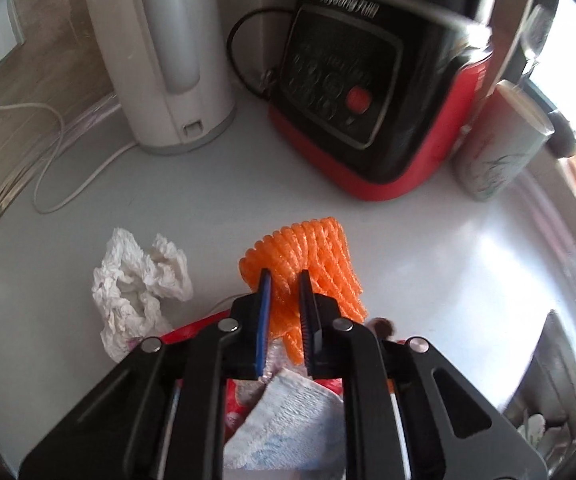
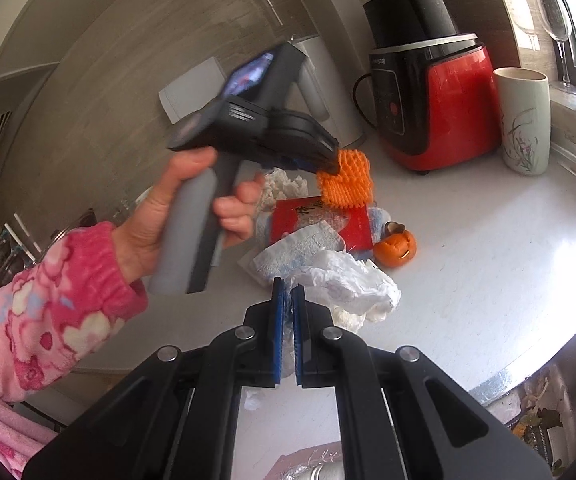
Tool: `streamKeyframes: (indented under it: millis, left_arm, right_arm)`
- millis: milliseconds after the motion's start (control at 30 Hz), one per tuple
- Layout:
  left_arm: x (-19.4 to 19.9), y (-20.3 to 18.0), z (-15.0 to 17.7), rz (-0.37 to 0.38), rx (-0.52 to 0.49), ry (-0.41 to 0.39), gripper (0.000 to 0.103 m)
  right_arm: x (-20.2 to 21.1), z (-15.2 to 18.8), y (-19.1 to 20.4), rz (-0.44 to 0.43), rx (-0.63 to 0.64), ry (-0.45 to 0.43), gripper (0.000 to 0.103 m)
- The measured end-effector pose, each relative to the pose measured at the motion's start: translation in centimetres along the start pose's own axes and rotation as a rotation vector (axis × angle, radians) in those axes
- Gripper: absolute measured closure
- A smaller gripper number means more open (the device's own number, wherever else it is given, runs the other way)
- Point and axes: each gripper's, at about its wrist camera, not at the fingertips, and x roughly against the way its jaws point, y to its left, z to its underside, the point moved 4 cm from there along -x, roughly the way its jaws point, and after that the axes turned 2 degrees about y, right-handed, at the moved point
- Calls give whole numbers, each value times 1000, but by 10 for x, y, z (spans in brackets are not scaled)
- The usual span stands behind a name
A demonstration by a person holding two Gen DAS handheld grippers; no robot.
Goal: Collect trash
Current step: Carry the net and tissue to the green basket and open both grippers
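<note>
My left gripper (image 1: 285,280) is shut on an orange foam fruit net (image 1: 320,256) and holds it above the white counter; the right wrist view shows the left gripper (image 2: 330,160) with the net (image 2: 346,178) hanging from it. My right gripper (image 2: 288,290) is shut on a crumpled white tissue (image 2: 352,280) held above the counter. On the counter lie another crumpled tissue (image 1: 135,280), a red packet (image 2: 322,220), a blue-white cloth wipe (image 2: 300,250) and an orange peel (image 2: 396,246).
A white kettle (image 1: 171,60) and a red-black blender (image 1: 368,92) stand at the back, with a white flowered cup (image 2: 522,120) and wine glasses (image 2: 556,20) at the right. A sink (image 2: 536,412) lies past the counter's front right edge.
</note>
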Motion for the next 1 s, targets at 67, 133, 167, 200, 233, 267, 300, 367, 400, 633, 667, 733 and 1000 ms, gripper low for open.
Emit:
streamKeyframes:
  millis: [67,133,167,200,233,267,300,367,400,633,667,733,1000]
  left_arm:
    - [15,1,1,40,7,-22,90]
    - [35,3,3,65,13,-50,91]
    - [48,7,7,80,18,-68,91]
    - [58,11,11,88,20,-80,91]
    - [69,14,17,95,21,-92,91]
    - [83,19,27,101,19,-106,91]
    - [94,22,36,103,14,-117,91]
    - [116,30,62,107,0,-129,90]
    - [126,35,79,103,-13,-127,90]
    - [157,68,210,117,-108,-18,90]
    - [158,71,229,117,-129,-2,90]
    - [158,76,267,129,-161,32,90]
    - [117,89,378,185,-262,177,89]
  right_arm:
    - [2,0,2,7,-6,-6,98]
    - [5,1,6,9,-9,-12,98]
    - [8,1,9,9,-7,-14,98]
    - [10,0,13,12,-2,-17,98]
    - [13,1,19,14,8,-19,98]
    - [14,0,24,17,17,-19,98]
    - [15,1,29,20,25,-19,98]
    - [18,4,42,23,42,-19,98]
    - [20,7,49,22,49,-19,98]
    - [40,36,107,49,88,2,98]
    - [44,43,117,57,84,5,98]
    - [52,54,131,63,69,8,98]
    - [64,103,183,128,-13,11,98]
